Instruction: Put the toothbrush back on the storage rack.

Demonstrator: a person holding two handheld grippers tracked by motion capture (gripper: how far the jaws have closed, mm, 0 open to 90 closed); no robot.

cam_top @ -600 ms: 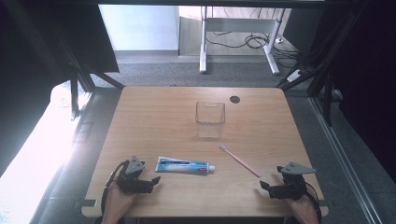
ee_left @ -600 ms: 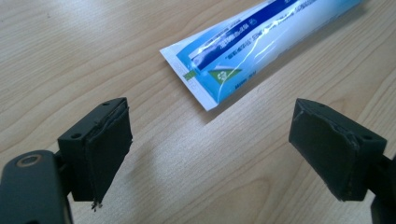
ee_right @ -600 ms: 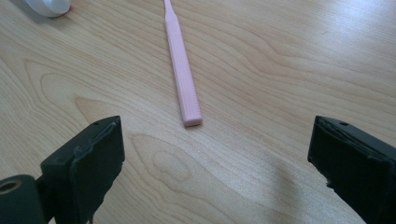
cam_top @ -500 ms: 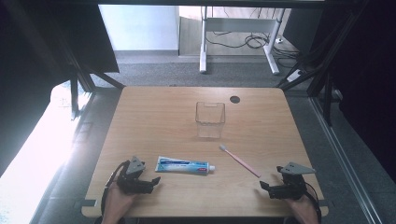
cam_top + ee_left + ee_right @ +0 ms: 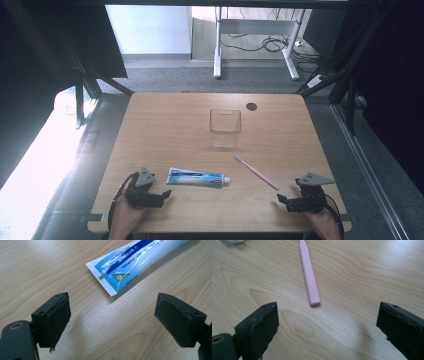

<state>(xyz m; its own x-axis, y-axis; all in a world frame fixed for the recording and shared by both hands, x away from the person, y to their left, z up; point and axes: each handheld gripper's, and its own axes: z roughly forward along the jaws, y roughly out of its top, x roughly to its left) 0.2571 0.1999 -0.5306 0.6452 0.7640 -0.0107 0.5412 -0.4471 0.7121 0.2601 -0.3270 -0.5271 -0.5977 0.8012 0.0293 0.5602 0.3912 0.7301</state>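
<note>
A blue-and-white toothpaste tube [image 5: 197, 177] lies flat near the table's front, its crimped end [image 5: 105, 282] just ahead of my left gripper [image 5: 162, 195], which is open with nothing between its jaws. A pink toothbrush [image 5: 256, 171] lies slantwise to the right of the tube, bristles toward the cup. Its handle end [image 5: 314, 300] rests a little ahead of my right gripper [image 5: 281, 200], also open and empty. A clear plastic cup [image 5: 225, 128] stands upright at the table's middle, beyond both items.
The wooden table [image 5: 165, 130] has a round dark cable hole [image 5: 251, 106] at the back right. Black frame struts stand at both back corners. A person's hands hold the grippers at the front edge.
</note>
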